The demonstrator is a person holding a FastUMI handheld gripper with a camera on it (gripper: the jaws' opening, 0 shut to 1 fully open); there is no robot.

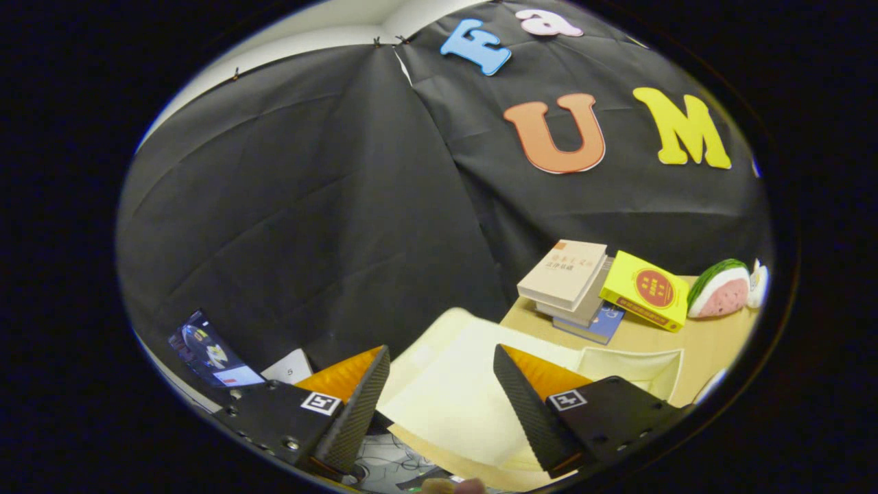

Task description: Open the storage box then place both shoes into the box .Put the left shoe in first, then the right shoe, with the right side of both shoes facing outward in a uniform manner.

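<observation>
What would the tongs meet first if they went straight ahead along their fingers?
Most likely the cream storage box: its lid panel lies between and just ahead of the open tongs, with nothing held. Depth is hard to judge; the black cloth wall lies beyond.

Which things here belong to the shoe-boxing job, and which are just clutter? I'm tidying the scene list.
Job: cream storage box, lid raised between the open gripper fingers.
Clutter: book stack, yellow book, watermelon toy, screen.

Cream storage box (480, 384), lid open.
</observation>
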